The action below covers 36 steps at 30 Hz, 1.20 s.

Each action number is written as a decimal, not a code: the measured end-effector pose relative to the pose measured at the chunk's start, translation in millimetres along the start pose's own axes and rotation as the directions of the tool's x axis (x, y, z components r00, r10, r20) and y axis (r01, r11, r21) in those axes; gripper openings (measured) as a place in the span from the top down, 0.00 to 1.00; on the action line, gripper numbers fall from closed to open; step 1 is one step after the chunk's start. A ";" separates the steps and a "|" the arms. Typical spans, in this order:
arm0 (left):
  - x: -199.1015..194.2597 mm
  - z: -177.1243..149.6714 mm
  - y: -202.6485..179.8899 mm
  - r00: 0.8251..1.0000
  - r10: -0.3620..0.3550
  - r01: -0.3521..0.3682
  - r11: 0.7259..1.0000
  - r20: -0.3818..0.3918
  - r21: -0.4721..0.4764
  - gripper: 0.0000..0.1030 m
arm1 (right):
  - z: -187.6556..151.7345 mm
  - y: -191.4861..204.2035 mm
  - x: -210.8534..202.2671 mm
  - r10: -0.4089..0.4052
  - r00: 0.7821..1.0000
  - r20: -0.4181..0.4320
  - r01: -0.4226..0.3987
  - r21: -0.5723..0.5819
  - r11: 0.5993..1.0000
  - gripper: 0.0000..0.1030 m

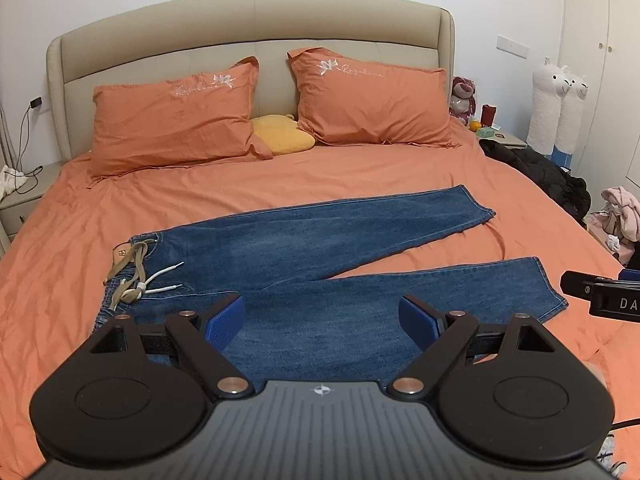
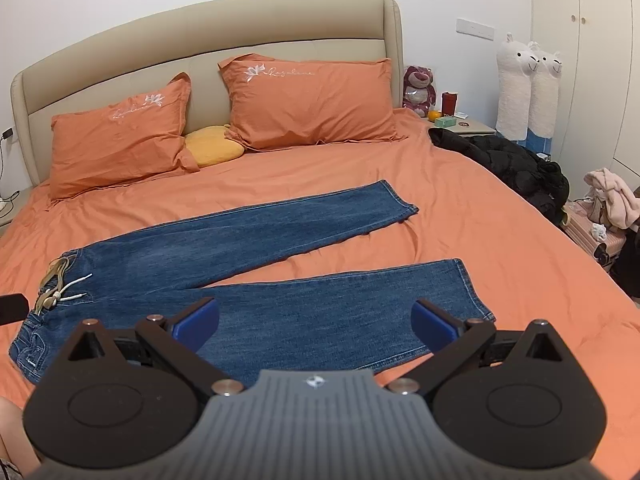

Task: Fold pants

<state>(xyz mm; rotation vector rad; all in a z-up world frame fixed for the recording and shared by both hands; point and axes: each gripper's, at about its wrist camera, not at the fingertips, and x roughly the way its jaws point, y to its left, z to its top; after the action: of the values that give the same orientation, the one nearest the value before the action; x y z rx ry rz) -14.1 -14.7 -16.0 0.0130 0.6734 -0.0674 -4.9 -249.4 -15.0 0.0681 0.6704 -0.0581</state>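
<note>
Left gripper [image 1: 322,318]: we hold it wide apart, empty, above the near leg.
Right gripper [image 2: 316,322]: ours too, spread wide, nothing held.
Jeans [image 2: 248,248]: flat on the orange bed [image 2: 500,248], legs splayed in a V, waistband [image 1: 128,276] to our left.
Handling: we judge the denim heavy, soft, not slippery.
Hold: we'd pinch the far leg's hem [image 2: 400,200] and the waistband.

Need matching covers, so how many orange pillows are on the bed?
2. The left orange pillow and the right orange pillow lean against the headboard; a yellow cushion lies between them. None other visible.
</note>
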 end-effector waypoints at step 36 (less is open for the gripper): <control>-9.9 -13.7 15.1 0.998 0.036 -0.036 0.999 -0.060 -0.008 0.02 | -8.2 2.0 -15.8 0.003 1.000 0.003 -0.003 -0.013 1.000 0.05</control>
<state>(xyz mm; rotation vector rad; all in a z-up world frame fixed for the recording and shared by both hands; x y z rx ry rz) -29.4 1.3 -20.7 0.0186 0.7331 -0.0294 -22.1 -246.2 -11.5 0.0568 0.6679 -0.0515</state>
